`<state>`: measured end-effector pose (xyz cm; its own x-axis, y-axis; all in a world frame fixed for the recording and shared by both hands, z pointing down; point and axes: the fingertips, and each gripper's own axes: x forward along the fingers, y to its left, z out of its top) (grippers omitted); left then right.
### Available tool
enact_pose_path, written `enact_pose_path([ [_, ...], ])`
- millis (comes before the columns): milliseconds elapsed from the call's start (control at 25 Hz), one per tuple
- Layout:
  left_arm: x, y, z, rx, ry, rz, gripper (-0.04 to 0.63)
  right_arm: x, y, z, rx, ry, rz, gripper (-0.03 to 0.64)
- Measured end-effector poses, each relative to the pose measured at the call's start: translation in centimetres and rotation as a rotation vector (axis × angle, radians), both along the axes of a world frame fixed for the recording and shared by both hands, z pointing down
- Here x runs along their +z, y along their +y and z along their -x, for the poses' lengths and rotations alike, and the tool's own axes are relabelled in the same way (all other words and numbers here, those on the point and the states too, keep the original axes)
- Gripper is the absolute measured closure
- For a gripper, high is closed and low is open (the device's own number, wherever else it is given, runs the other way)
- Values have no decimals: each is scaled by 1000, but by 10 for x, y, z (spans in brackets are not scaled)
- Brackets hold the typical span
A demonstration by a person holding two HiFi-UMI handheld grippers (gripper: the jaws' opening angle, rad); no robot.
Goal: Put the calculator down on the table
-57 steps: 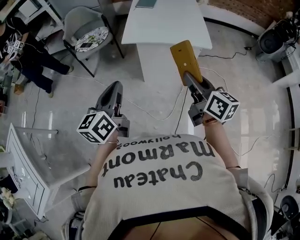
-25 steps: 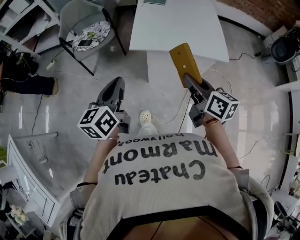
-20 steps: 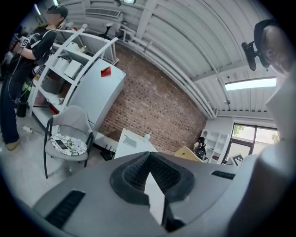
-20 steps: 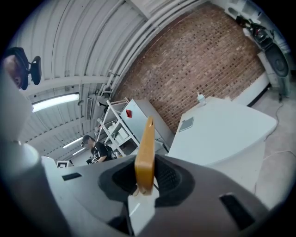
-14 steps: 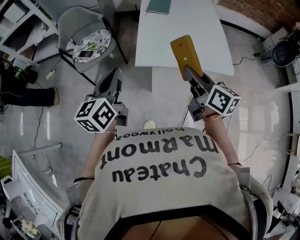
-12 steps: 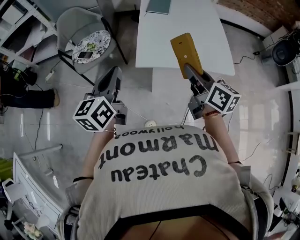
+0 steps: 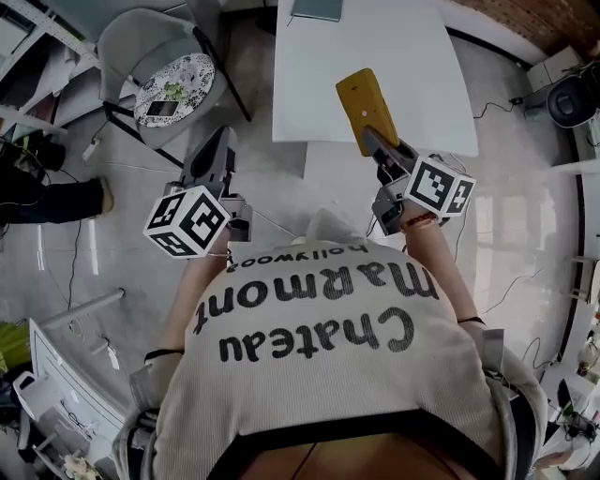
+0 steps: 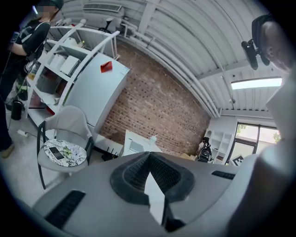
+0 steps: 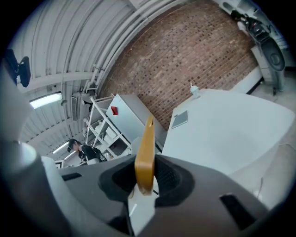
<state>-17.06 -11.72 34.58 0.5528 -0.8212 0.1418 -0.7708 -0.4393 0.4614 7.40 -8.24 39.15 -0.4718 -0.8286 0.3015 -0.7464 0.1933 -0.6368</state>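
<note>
The calculator (image 7: 363, 106) is a yellow slab, and my right gripper (image 7: 375, 141) is shut on its near end. In the head view it sticks out forward over the near edge of the white table (image 7: 412, 66). In the right gripper view the calculator (image 9: 147, 146) stands edge-on between the pads of the right gripper (image 9: 145, 180), with the table (image 9: 231, 134) ahead and to the right. My left gripper (image 7: 221, 142) hangs over the floor to the left of the table. In its own view the left gripper (image 8: 149, 157) has its jaws shut with nothing between them.
A grey chair (image 7: 159, 80) with a patterned cushion and a phone stands left of the table. A dark notebook (image 7: 317, 8) lies at the table's far end. Cables (image 7: 525, 272) run across the shiny floor. White shelving (image 8: 69, 65) and a person (image 8: 23, 46) are at far left.
The person has walked up to the table. Both grippers moved forward, and the calculator now reaches over the table's near edge. The grip on it is unchanged.
</note>
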Motion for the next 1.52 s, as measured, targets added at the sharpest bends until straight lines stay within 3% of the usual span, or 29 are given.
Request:
enact_pose_path([
  [280, 19, -39, -6, -30, -34, 47, 594, 22, -53, -3, -41, -10, 65, 528],
  [920, 8, -157, -28, -193, -36, 52, 594, 12, -215, -15, -246, 36, 11, 528],
  [1240, 40, -189, -40, -260, -8, 119, 594, 70, -252, -23, -335, 78, 128, 527],
  [1520, 51, -195, -38, -298, -28, 159, 594, 112, -260, -21, -377, 93, 222, 528],
])
